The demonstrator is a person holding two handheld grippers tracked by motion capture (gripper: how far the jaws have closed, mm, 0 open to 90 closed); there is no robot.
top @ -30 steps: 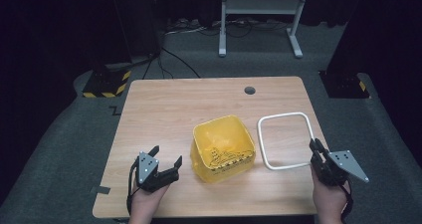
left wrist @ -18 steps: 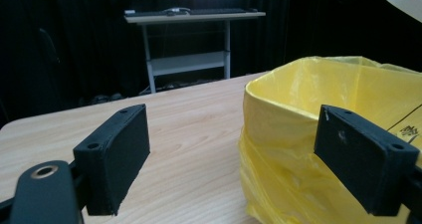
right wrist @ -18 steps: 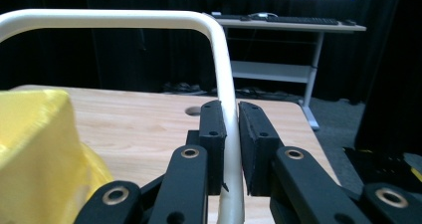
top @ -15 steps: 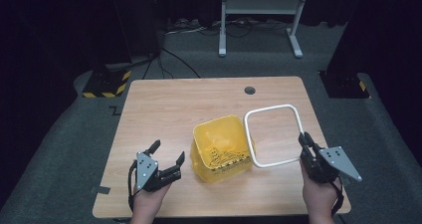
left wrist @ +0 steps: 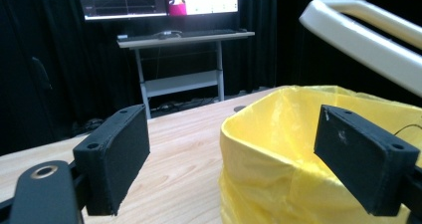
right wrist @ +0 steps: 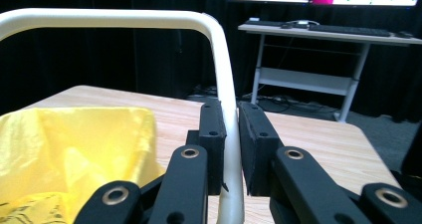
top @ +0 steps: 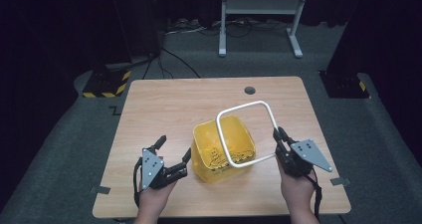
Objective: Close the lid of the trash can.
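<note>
Right gripper view, white frame point(right wrist: 226, 94) between fingers point(right wrist: 213, 144)

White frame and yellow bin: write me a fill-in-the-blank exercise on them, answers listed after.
1. The right gripper is shut on the white ____.
2. The bag lining the bin is ____ in colour.
3. The left gripper, beside the bin, has its jaws ____.
4. The frame is held tilted above the ____.

Missing words: frame; yellow; open; bin.
</note>
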